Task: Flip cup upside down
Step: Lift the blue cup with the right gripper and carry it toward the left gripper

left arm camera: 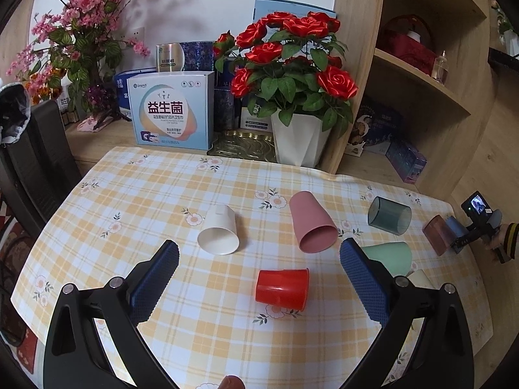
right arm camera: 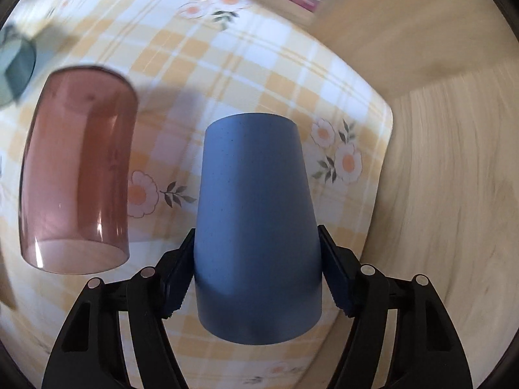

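right gripper (right arm camera: 258, 269) is clamped on the blue cup (right arm camera: 256, 227), one pad against each side of its wider, open end, which faces the camera while the closed base points away over the checked tablecloth (right arm camera: 259, 64). whether the cup is lifted clear of the cloth or touching it cannot be told from this view, and the blur suggests the hand is in motion. just beside it to the left lies a translucent brown cup (right arm camera: 78, 168) on its side, mouth toward the camera. beyond that, at the left edge, a dark teal cup (right arm camera: 16, 64) is partly visible.

left gripper (left arm camera: 259, 272) hangs with its jaws spread wide and nothing between them, above a red cup (left arm camera: 281, 288) on its side. farther out lie a white cup (left arm camera: 219, 231), a pink cup (left arm camera: 313, 227) and a mint green cup (left arm camera: 391, 256), all tipped over. a rose pot (left arm camera: 298, 142) stands at the back of the table.

the risks, as i judge them: the cup tapers, so the pads sit on sloped walls and it could slip toward the narrow end during rotation. the table corner is near on the right, so a rim landing partly off the cloth would tip it onto the floor. swinging left could knock the brown cup rolling.
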Tool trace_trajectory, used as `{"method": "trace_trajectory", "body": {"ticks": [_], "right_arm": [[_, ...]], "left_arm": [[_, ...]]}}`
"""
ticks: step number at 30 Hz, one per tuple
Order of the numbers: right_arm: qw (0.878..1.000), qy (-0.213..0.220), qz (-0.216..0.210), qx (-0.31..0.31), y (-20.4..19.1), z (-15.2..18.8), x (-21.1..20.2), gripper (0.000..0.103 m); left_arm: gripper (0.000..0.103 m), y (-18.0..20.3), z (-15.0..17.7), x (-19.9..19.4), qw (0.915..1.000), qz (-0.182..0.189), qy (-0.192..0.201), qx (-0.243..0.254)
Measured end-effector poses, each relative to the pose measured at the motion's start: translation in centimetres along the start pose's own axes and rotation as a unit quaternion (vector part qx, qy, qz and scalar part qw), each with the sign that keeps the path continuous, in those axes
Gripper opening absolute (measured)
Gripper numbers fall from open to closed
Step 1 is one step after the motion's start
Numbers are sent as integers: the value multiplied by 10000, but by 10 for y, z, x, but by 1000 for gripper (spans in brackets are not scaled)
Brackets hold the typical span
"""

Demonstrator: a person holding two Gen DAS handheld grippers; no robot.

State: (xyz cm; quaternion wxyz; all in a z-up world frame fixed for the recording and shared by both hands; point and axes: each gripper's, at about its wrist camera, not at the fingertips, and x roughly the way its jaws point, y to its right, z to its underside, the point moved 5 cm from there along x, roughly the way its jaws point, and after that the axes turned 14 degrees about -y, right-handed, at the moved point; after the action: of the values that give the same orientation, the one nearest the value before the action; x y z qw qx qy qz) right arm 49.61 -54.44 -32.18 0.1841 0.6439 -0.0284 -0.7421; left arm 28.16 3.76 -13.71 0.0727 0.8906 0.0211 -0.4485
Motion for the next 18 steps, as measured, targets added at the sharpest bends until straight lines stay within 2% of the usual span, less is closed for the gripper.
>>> {"method": "trace_trajectory", "body": {"ticks": [2, 4, 5, 9, 10, 11, 12, 13, 18], "right_arm": [[9982, 52, -330, 491, 11, 8, 0, 68], [9908, 151, -826, 1062, 23, 19, 1, 68], [9834, 257, -1100, 1423, 30, 29, 1, 68], [9607, 509, -1691, 2144, 40, 64, 1, 68], [9525, 541, -1892, 2325, 41, 73, 1, 68], [9389, 628, -2222, 2551, 40, 85, 1, 68], [9326, 667, -2382, 2629, 38, 94, 0, 68], [9306, 675, -2438, 2646, 32, 104, 0, 68], [9432, 219, -2363, 2326, -1, 124, 11, 68]], "left_arm": [[97, 0, 1, -1, 10000, 39, -13, -4], [97, 0, 2, -2, 10000, 62, -6, -12], [97, -1, 3, -4, 10000, 83, 6, -18], [97, -1, 7, -10, 9998, 178, 52, -28], [97, -1, 9, -12, 9998, 201, 57, -32], [97, -1, 11, -14, 9997, 240, 59, -41], [97, -2, 12, -15, 9996, 270, 55, -46], [97, -2, 14, -16, 9995, 292, 49, -53], [97, -6, 24, -27, 9991, 400, 94, -35]]}}
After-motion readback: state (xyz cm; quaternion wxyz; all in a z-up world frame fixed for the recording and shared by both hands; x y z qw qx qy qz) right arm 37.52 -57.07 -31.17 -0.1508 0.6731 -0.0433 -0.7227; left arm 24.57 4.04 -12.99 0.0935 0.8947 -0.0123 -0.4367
